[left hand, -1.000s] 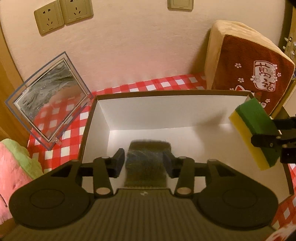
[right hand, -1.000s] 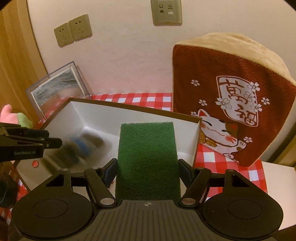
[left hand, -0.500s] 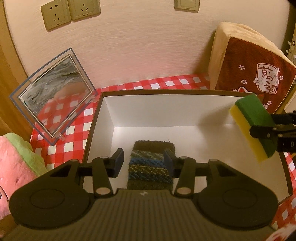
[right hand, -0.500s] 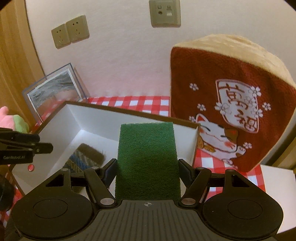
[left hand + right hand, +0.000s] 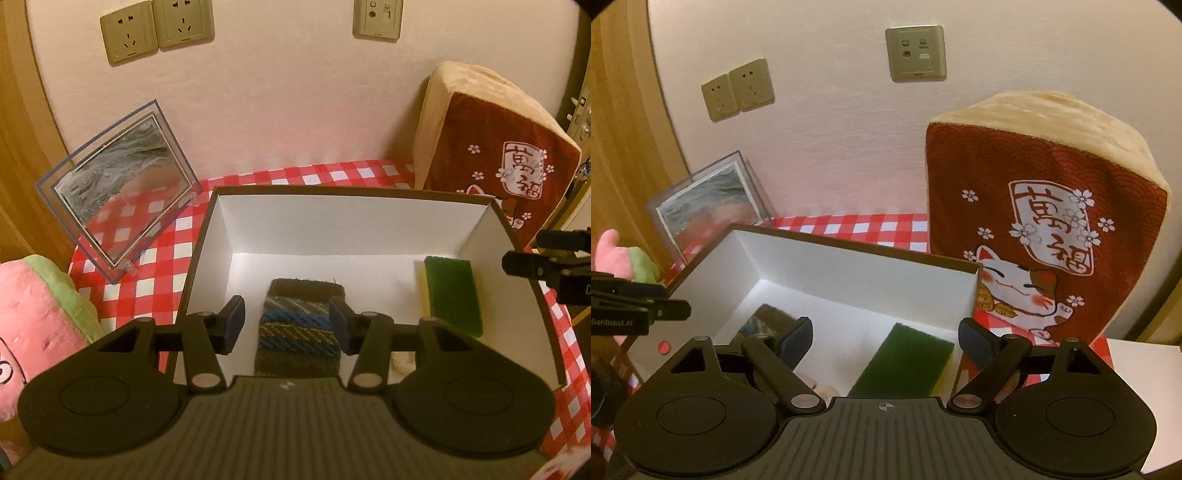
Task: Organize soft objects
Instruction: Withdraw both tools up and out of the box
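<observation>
Only the right view shows "GenRobot.AI" on the left gripper (image 5: pixel 670 308) and the cushion's (image 5: pixel 1045 236) cat. The sponge (image 5: pixel 452 295) lies by the box's (image 5: pixel 354 214) right wall, the knit cloth (image 5: pixel 299 328) mid-floor. The right gripper's (image 5: pixel 884 338) jaws have just opened, empty; the left's stand apart, holding nothing.
</observation>
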The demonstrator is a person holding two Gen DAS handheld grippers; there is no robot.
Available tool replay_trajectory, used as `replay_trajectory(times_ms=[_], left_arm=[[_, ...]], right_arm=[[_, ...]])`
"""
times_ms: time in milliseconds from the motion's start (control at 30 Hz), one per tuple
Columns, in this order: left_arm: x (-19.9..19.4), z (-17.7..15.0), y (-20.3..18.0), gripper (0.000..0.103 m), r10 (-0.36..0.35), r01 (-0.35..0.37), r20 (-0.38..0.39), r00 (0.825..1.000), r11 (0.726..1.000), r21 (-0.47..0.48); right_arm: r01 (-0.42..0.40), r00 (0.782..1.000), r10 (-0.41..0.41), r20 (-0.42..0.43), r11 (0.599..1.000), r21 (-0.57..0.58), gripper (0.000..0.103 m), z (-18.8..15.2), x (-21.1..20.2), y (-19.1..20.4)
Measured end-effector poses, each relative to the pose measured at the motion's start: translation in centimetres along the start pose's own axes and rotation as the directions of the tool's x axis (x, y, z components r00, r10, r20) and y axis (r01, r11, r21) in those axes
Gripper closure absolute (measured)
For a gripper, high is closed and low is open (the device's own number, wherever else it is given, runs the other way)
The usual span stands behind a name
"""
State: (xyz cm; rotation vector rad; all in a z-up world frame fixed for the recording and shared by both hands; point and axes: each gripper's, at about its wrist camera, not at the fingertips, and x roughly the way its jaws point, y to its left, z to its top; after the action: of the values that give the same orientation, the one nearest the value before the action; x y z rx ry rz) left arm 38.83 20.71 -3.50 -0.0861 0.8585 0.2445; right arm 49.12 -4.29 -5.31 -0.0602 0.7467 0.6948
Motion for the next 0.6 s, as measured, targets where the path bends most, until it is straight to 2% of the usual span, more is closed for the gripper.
replay_trajectory(times_ms=[333,600], left_arm=[[-3.2,-0.8,-0.1,0.048,-0.004,0.004,0.023,1.000,1.000,-0.016],[-6.5,-2.4,-0.4,0.048,-0.011,0.012,0.035,0.999,0.999,-0.037]], right_arm=[[-0.049,0.999,0.049,0.007,0.999,0.023,0.017,-1.5,-3.2,0.6],[-0.079,0.997,0.079,0.011,0.996,0.038,0.017,-3.1,-6.5,1.3]])
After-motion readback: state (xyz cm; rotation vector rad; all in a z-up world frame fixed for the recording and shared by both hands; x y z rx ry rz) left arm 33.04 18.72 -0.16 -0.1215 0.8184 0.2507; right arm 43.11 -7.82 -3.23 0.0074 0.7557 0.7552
